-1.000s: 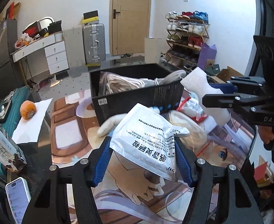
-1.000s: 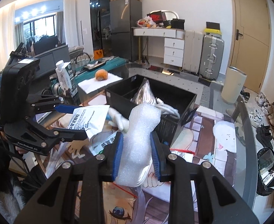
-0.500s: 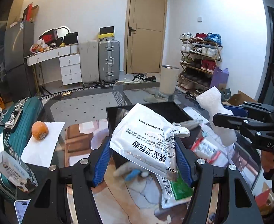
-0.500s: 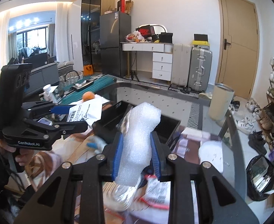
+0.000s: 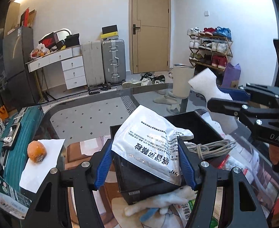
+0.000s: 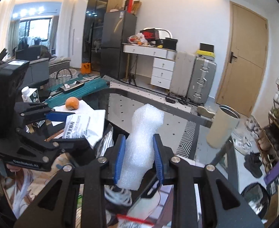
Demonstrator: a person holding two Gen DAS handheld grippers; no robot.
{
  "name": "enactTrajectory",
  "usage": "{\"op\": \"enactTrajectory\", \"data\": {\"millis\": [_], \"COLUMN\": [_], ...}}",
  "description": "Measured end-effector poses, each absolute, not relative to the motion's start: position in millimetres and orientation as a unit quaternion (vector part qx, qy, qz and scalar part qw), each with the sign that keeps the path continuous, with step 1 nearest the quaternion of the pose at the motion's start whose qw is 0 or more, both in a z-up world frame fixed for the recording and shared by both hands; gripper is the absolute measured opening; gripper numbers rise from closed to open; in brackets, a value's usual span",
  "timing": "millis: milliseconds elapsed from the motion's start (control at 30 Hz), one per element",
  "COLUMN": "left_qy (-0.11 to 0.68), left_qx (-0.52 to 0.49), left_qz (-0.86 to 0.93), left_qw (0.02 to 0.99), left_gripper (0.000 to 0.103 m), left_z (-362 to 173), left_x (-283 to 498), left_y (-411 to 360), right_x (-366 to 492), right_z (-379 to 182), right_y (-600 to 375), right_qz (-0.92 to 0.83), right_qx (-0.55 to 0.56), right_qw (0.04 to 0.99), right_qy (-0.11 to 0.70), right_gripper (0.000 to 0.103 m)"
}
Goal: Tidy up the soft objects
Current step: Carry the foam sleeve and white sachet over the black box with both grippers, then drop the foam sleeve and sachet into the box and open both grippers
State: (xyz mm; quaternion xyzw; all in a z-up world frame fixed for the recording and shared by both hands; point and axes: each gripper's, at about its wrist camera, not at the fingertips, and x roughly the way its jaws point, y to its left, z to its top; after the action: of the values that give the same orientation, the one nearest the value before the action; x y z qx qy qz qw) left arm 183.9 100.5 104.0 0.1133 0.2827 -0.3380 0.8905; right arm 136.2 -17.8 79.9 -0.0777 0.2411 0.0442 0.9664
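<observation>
While the left gripper [image 5: 146, 163] grasps a white printed pouch [image 5: 149, 148] just above the near wall of the black box [image 5: 187, 122], the left wrist view shows a coiled cable [image 5: 210, 146] already lying inside, and a plush toy [image 5: 158, 203] plus packets left on the table beside the box. From the right wrist view, the right gripper [image 6: 138, 159] is clenched on a white foam piece [image 6: 141, 142], held upright above the box. By my reading, sorting is partway: both held items await dropping in, and loose ones remain.
</observation>
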Motion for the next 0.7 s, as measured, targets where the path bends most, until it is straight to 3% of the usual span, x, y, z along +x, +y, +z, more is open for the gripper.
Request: {"op": "enactTrajectory", "data": {"millis": [367, 400, 433, 467, 700], "left_qy": [0.298, 0.298, 0.296, 0.299, 0.332], "left_qx": [0.173, 0.18, 0.182, 0.179, 0.168], "left_qz": [-0.329, -0.327, -0.325, -0.326, -0.313], "left_qw": [0.879, 0.879, 0.879, 0.879, 0.874], "left_gripper": [0.067, 0.067, 0.067, 0.067, 0.071], "left_z": [83, 81, 80, 80, 82], "left_x": [194, 192, 190, 191, 192], "left_y": [79, 79, 78, 79, 88], "right_x": [171, 173, 175, 176, 168], "right_z": [50, 48, 45, 44, 47], "right_y": [-11, -11, -11, -13, -17], "right_qz": [0.083, 0.085, 0.093, 0.099, 0.086], "right_qx": [-0.148, -0.151, -0.151, -0.15, -0.146], "right_qw": [0.945, 0.943, 0.941, 0.94, 0.943], "right_qy": [0.28, 0.283, 0.287, 0.289, 0.288], "right_gripper": [0.03, 0.034, 0.049, 0.056, 0.058]}}
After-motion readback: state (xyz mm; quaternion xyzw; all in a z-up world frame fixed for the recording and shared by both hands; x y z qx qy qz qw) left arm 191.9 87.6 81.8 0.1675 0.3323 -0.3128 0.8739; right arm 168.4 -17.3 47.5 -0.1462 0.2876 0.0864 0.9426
